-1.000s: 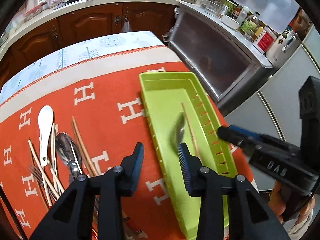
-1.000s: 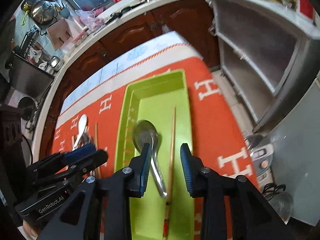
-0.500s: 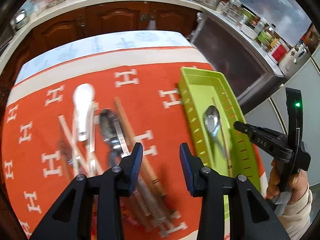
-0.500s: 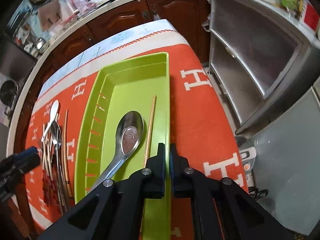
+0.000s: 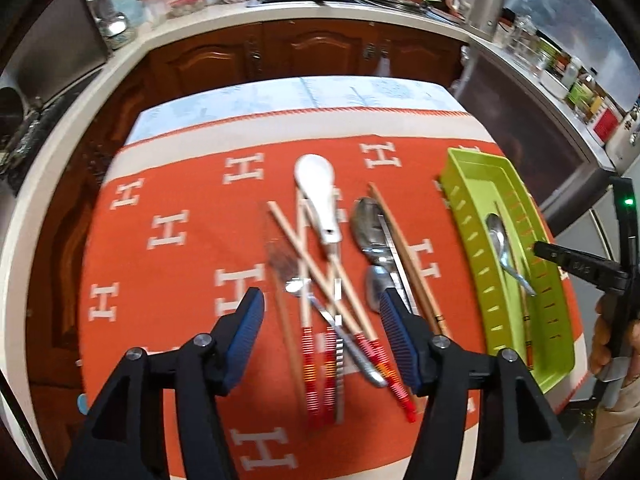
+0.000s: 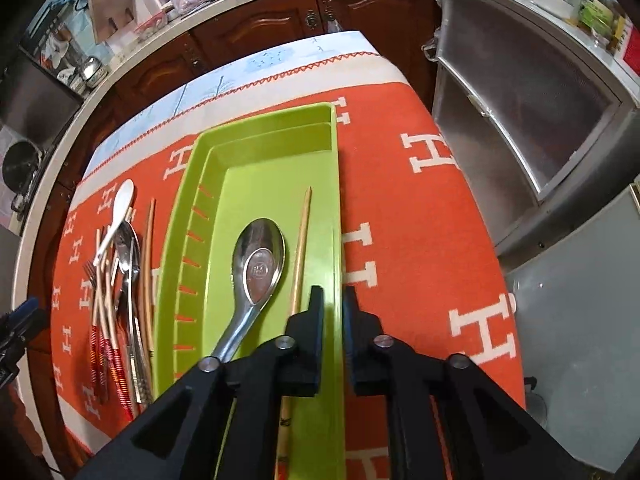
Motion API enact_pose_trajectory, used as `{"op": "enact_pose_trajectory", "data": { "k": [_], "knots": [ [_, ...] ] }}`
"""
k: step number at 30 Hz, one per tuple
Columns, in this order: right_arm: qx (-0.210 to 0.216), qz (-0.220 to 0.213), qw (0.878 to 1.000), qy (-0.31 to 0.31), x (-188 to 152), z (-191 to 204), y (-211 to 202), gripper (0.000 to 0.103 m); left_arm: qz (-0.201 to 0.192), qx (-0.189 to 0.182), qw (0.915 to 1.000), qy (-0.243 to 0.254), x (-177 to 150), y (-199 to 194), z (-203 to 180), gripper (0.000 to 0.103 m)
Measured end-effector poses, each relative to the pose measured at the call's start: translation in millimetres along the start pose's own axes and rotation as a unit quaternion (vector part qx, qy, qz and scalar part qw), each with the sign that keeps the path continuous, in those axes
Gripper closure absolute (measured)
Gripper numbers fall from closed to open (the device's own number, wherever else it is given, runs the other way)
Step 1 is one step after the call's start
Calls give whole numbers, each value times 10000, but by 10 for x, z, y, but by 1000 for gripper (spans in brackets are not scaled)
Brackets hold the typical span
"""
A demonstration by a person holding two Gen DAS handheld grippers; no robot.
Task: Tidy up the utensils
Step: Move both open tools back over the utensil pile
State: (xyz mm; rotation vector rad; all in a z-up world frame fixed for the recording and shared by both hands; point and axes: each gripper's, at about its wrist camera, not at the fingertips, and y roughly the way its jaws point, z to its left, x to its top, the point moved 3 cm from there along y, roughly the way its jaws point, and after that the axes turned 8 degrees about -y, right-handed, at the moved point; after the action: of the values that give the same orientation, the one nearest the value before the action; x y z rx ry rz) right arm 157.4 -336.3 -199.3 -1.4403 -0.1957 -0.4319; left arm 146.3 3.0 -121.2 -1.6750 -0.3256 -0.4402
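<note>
My left gripper [image 5: 320, 320] hangs over a loose pile on the orange cloth, its jaws opening with nothing between them. Below it lie red-ended chopsticks [image 5: 320, 292], a white ceramic spoon [image 5: 320, 196], metal spoons [image 5: 370, 224] and a fork [image 5: 280, 260]. The green tray [image 6: 256, 128] holds one metal spoon [image 6: 258, 264] and a single chopstick [image 6: 300, 248]. My right gripper [image 6: 332, 304] hovers at the tray's right rim, its jaws a narrow gap apart and opening; the rim shows in the gap, not pinched. The right gripper [image 5: 560, 258] shows beside the tray [image 5: 476, 216].
The table ends just right of the tray, with a steel cabinet [image 6: 520, 128] beyond. Wooden cupboards [image 5: 312, 52] and a cluttered counter run along the far side. A person's hand [image 5: 604, 340] holds the right gripper's handle. The utensil pile [image 6: 120, 272] lies left of the tray.
My left gripper swung left from the tray to over the utensil pile and its jaws widened. The right gripper shut empty, then parted slightly, and shifted to the tray's right rim.
</note>
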Motion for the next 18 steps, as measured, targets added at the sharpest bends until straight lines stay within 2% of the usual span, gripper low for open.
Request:
{"op": "enact_pose_trajectory", "data": {
  "k": [1,3,7,12,16,18],
  "knots": [
    [-39,-52,10000,15,2,-7,-48,74,-25,74,10000,9,6,-28,45,44],
    [-177,-266,9995,24,18,10,-230,68,-107,172,9998,12,15,-77,123,44],
    [-48,-538,9985,-43,60,165,-537,68,-144,199,9997,-81,31,-128,276,44],
    [747,-642,9946,-340,114,680,-787,68,98,-34,9994,-315,-10,-27,439,44],
    [1164,-570,9890,-708,101,1184,-796,68,384,-188,9979,-487,-108,200,528,44],
    [1302,-484,9859,-929,69,1465,-744,68,497,-233,9968,-583,-159,329,554,49]
  ]
}}
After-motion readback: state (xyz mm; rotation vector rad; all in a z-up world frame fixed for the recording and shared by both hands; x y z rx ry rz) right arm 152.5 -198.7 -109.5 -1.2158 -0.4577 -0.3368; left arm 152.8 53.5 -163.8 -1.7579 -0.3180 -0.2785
